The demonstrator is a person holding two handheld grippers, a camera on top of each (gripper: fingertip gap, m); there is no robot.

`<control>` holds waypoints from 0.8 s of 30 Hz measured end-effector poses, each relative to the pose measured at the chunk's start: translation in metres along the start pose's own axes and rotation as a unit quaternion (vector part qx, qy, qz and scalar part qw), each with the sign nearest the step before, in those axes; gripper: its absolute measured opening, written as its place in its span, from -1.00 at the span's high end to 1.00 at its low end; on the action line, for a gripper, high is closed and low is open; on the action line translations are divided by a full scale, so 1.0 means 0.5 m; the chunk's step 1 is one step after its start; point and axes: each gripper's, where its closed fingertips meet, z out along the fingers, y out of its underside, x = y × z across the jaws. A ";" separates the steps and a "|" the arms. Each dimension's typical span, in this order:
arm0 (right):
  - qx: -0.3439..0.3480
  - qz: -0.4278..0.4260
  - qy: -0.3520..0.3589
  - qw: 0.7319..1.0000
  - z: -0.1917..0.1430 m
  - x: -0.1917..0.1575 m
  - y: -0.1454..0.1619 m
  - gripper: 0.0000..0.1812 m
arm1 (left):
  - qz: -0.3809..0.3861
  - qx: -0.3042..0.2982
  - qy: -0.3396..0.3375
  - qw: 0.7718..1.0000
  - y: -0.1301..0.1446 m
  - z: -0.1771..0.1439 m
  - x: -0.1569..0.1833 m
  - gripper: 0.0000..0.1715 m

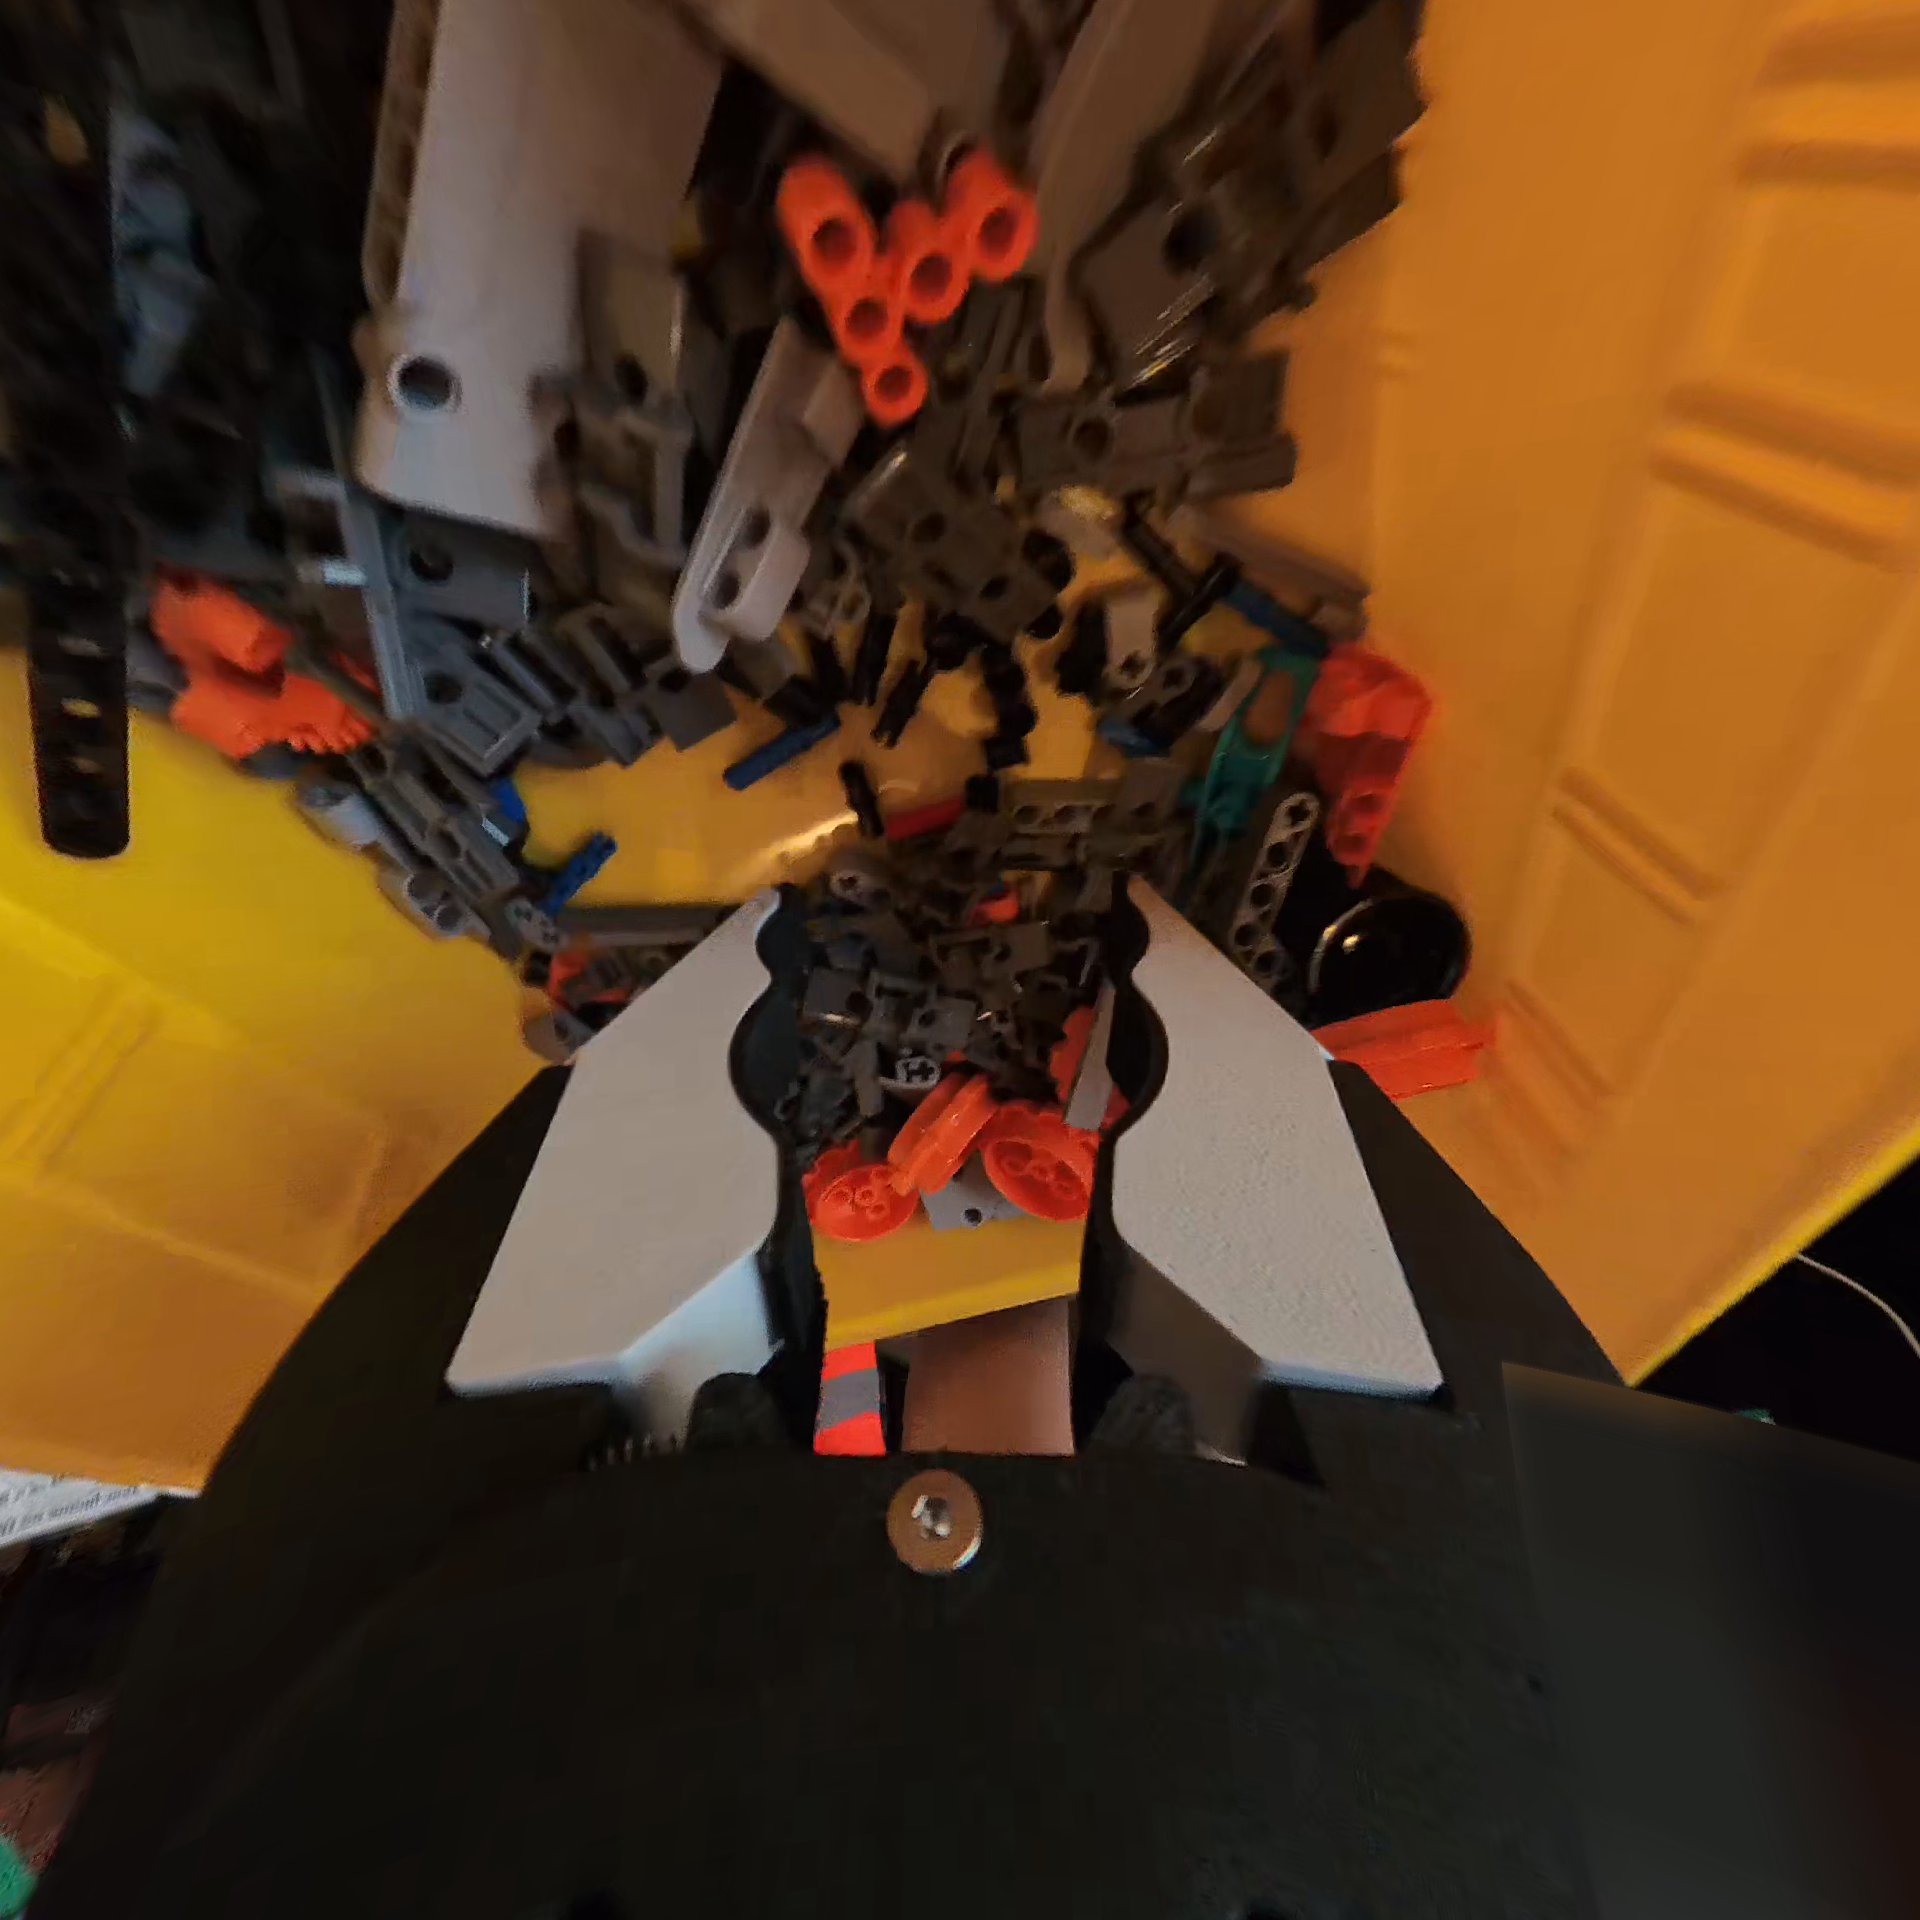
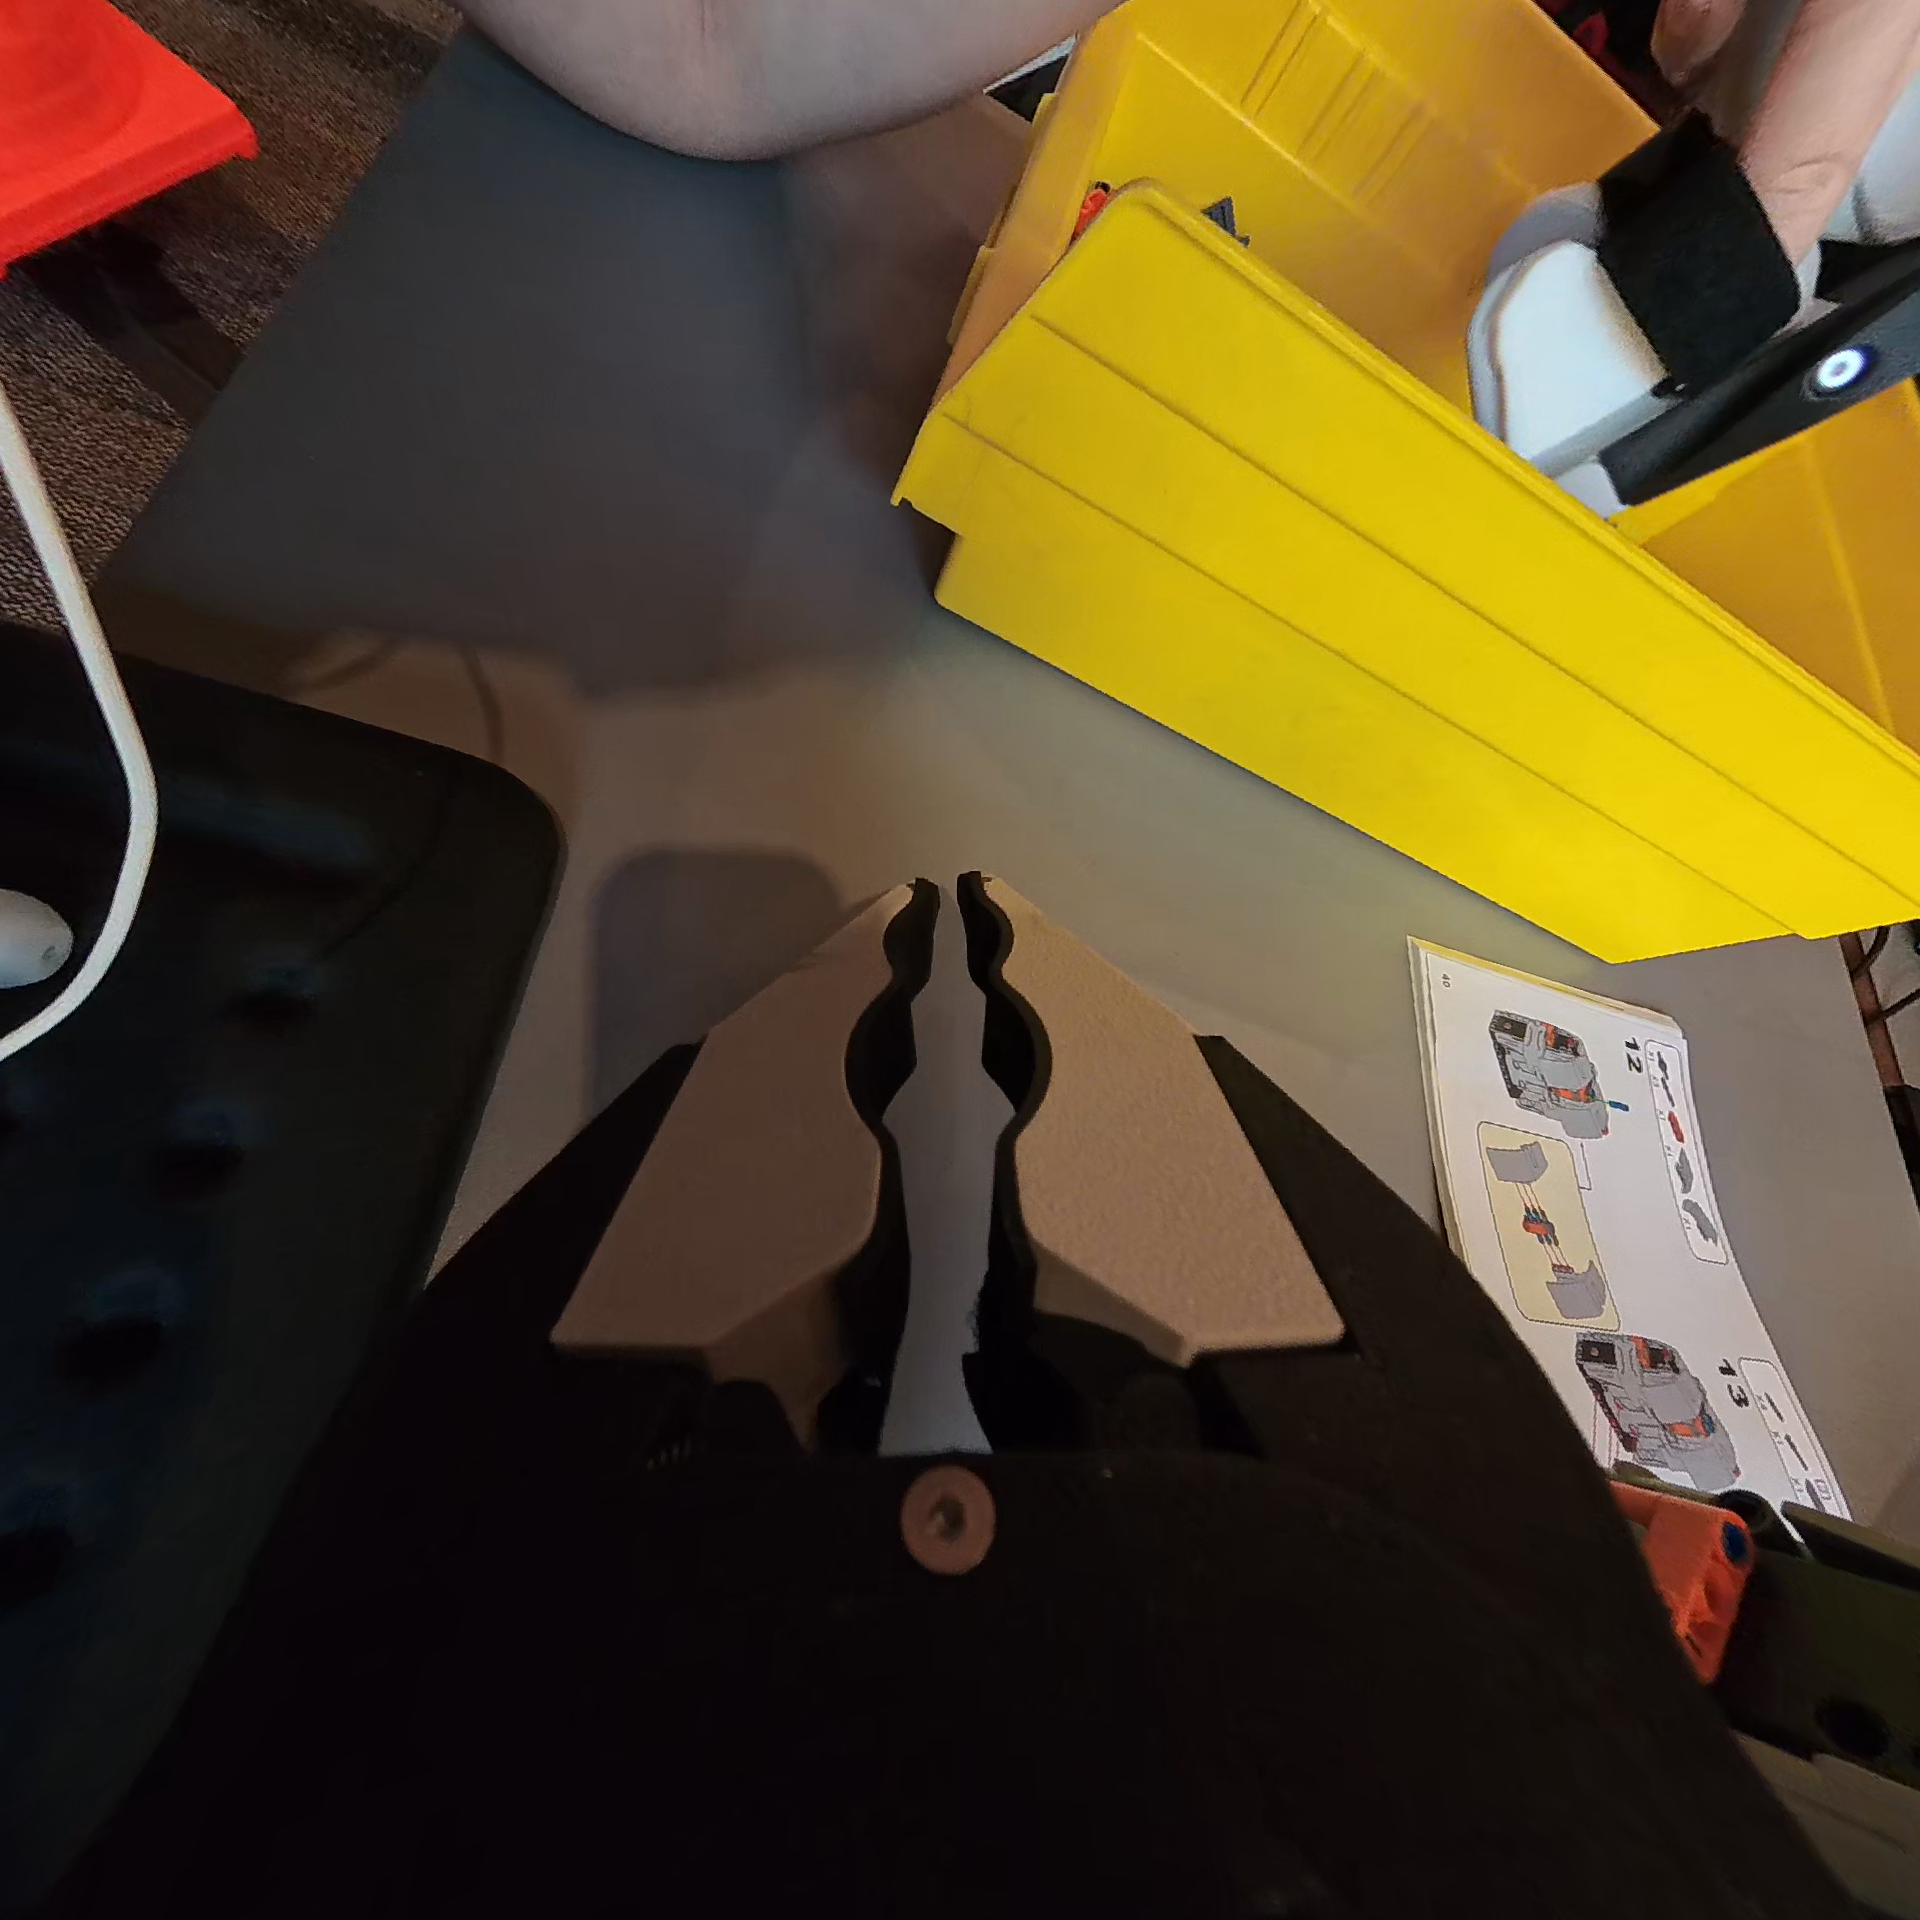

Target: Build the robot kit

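My left gripper [image 1: 951, 899] is open inside a yellow bin [image 1: 1558, 520], its fingers straddling a heap of small dark grey building pieces [image 1: 914, 997] and orange wheel-like discs [image 1: 1039, 1164]. It holds nothing. More pieces fill the bin: an orange beam with round holes [image 1: 904, 270], long light grey panels [image 1: 478, 312], black pins [image 1: 935, 675]. My right gripper [image 2: 948, 885] hovers over a grey table [image 2: 623, 416] with its tips almost touching and nothing between them. The yellow bin [image 2: 1351, 623] lies to its upper right, with the other gripper and a hand [image 2: 1704, 260] reaching into it.
An open instruction booklet [image 2: 1579, 1195] lies on the table right of my right gripper. A part-built grey and orange model [image 2: 1714, 1590] sits at the lower right. A black pad [image 2: 260, 987] with a white cable [image 2: 114, 727] is at left, an orange tray [image 2: 94, 114] upper left.
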 end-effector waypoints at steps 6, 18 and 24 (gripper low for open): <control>-0.002 -0.002 -0.001 1.000 0.001 -0.001 0.001 0.95 | -0.021 -0.022 0.000 1.000 0.012 0.011 -0.016 0.35; -0.006 -0.005 -0.004 1.000 0.003 -0.004 0.005 0.95 | 0.046 0.034 0.014 0.998 -0.023 -0.020 0.023 0.62; -0.009 -0.007 -0.005 1.000 0.004 -0.006 0.006 0.95 | 0.034 -0.023 -0.006 0.999 0.016 0.004 0.005 0.43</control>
